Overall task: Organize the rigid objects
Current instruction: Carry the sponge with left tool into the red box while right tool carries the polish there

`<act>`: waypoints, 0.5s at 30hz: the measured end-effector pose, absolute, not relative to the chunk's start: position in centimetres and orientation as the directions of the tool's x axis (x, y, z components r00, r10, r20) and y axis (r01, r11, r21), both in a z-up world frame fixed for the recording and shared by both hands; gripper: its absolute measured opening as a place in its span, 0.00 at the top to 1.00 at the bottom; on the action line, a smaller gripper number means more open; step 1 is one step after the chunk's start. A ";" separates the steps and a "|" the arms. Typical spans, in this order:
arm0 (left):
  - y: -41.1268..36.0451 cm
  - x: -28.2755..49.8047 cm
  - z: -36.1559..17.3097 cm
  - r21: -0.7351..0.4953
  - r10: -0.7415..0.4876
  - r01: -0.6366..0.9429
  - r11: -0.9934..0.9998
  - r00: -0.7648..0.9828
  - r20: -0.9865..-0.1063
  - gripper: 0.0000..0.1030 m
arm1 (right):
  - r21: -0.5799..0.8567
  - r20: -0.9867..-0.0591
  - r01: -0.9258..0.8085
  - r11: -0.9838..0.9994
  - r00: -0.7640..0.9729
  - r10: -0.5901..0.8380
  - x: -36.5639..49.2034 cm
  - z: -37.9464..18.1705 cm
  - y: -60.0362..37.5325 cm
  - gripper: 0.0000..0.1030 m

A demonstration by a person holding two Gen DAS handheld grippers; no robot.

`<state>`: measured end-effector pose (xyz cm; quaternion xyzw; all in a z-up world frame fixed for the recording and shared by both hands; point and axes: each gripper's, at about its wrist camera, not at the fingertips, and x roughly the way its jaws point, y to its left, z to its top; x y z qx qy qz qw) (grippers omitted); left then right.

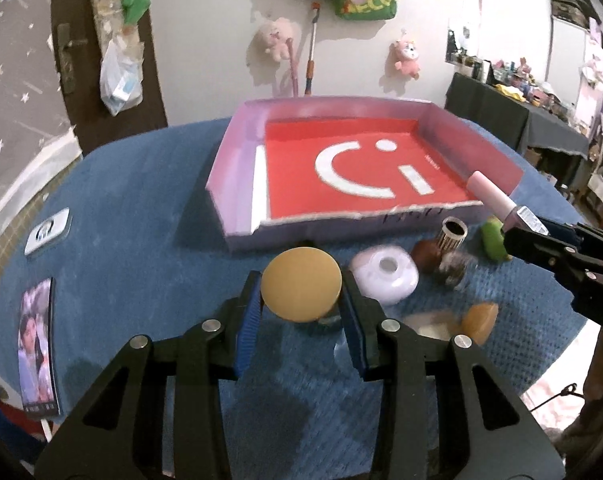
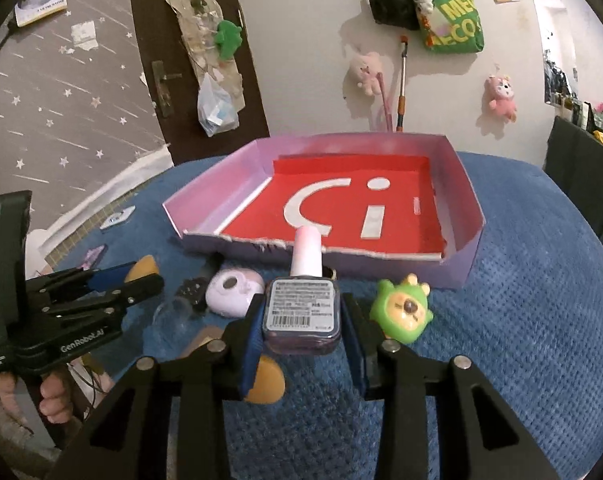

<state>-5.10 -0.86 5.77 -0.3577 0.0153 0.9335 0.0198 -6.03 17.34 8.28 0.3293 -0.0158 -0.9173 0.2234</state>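
Observation:
My left gripper [image 1: 301, 300] is shut on a jar with a round tan lid [image 1: 301, 286], held above the blue cloth in front of the box. My right gripper [image 2: 301, 320] is shut on a nail polish bottle [image 2: 301, 312] with a pink cap, just before the box's near wall; the bottle also shows in the left wrist view [image 1: 497, 200]. The pink box [image 1: 237, 160] with a red floor and white logo is empty; it also shows in the right wrist view [image 2: 467, 200]. The left gripper appears at the left of the right wrist view [image 2: 141, 276].
On the blue cloth lie a white round case [image 1: 385, 276], a brown ball [image 1: 425, 254], a ribbed cylinder [image 1: 453, 236], a green toy [image 2: 405, 312], an orange sponge [image 1: 479, 320] and a clear cup [image 2: 173, 312]. A photo card [image 1: 37, 344] lies at left.

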 end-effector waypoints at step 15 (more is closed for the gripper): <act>0.5 -8.4 8.9 -0.006 0.086 -0.104 -0.995 -0.783 -0.617 0.66 | 0.187 -0.567 0.409 -0.893 -0.697 -0.438 -8.6 10.2 17.5 0.62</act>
